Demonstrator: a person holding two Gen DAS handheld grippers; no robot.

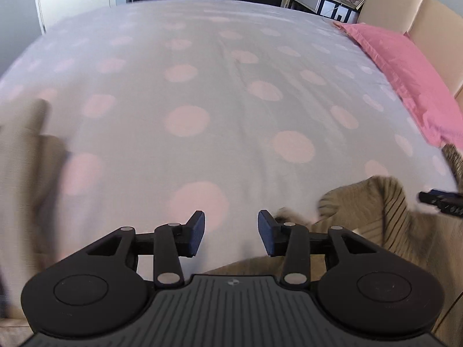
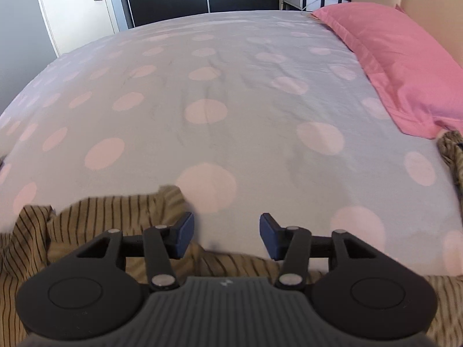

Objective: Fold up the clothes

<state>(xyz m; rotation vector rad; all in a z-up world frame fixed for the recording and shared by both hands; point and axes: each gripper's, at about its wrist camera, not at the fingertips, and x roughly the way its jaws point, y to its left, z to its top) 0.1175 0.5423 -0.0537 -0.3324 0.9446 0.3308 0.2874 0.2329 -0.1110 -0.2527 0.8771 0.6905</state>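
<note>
— While both tools hang over the bed (image 2: 231, 92), tell me, is either one carrying anything?

— No. The left gripper (image 1: 231, 235) stands with its jaws parted over bare spotted sheet, nothing between them. The right gripper (image 2: 227, 235) is the same, its blue pads apart, with only sheet and a fold of cloth below.

— And the garment?

— The striped tan garment (image 2: 115, 211) lies rumpled at the near edge of the bed, under and to the left of the right tool. From the left tool's view it bunches just to the right, and the tip of the other tool shows beyond it. A pink pillow (image 2: 405, 63) sits well apart, by the headboard.

— How do you reckon it handles?

— Soft and light, I'd say, a thin knit that slumps and creases wherever it is dropped. It won't hold a shape, so a pinch mid-cloth would only drag a lump. Better to take an edge or corner in each tool and pull it taut before folding.
</note>
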